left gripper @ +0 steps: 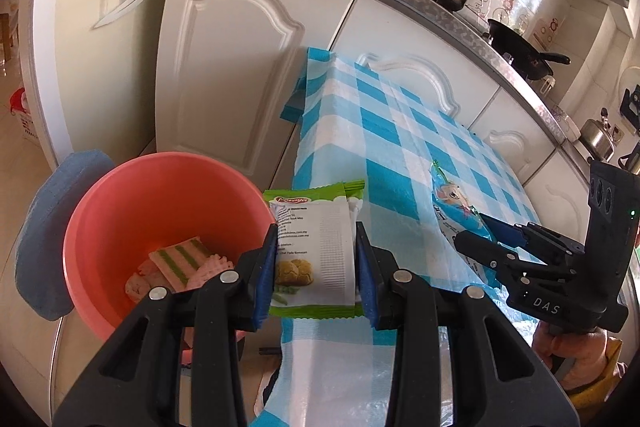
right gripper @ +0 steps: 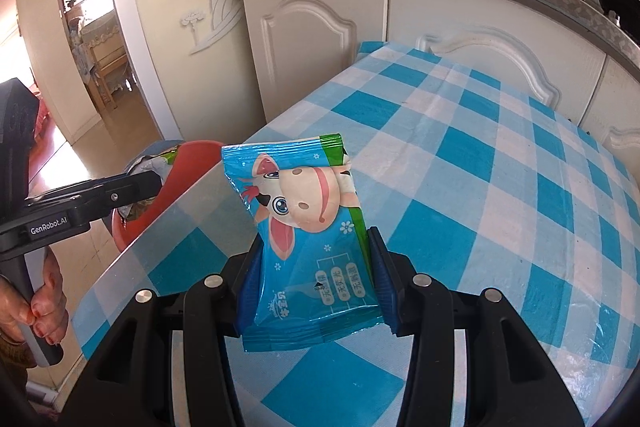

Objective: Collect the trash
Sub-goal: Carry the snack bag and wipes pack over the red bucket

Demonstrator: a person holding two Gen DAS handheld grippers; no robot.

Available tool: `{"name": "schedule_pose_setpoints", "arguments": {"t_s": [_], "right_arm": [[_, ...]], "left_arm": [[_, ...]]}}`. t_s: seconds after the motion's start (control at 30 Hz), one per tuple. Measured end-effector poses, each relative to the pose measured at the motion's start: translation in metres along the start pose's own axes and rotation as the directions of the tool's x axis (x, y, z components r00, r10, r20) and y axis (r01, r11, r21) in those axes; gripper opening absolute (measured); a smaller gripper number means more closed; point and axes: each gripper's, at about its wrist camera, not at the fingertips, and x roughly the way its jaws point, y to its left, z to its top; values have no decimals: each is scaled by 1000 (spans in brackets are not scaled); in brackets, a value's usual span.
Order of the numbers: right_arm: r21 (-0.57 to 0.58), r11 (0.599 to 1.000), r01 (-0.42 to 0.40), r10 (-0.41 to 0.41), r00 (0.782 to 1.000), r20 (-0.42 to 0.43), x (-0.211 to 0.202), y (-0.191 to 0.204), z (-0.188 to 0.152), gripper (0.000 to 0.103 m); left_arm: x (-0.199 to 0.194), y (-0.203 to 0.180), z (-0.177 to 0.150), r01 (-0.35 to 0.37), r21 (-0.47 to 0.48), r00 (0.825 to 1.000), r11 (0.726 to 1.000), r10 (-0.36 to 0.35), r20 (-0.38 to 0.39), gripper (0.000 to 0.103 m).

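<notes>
Left gripper (left gripper: 316,263) jaws are clamping the light, crinkly green wrapper (left gripper: 312,251) across its flat middle, hovering at the pink bucket's (left gripper: 120,195) three o'clock rim, while right gripper (right gripper: 314,279) jaws are pinching the slippery blue packet (right gripper: 304,239) over the checked surface (right gripper: 500,167).

The tablecloth (right gripper: 500,155) is checked in bright blue, pale blue and white. The bucket (left gripper: 120,195) is salmon pink; inside lie a pink wrapper with green stripes (left gripper: 180,259) and paler pink scraps. One packet (left gripper: 316,251) is white edged in green. The other packet (right gripper: 308,227) is blue with a cream cartoon cow. Both grippers are black with blue pads (left gripper: 266,279).
</notes>
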Motion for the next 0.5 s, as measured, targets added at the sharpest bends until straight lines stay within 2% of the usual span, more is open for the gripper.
{"name": "schedule_pose_setpoints", "arguments": {"t_s": [0.27,0.5], "right_arm": [[-51,998,-43,43,999,-5,15,24,18,49],[-73,991,-114,113,993,-13,28,45,39,49]], "left_arm": [[-2,31,0,-46,-61,999,997,47,10,37],[-4,59,0,-97,-118,995,988,100,20,37]]}}
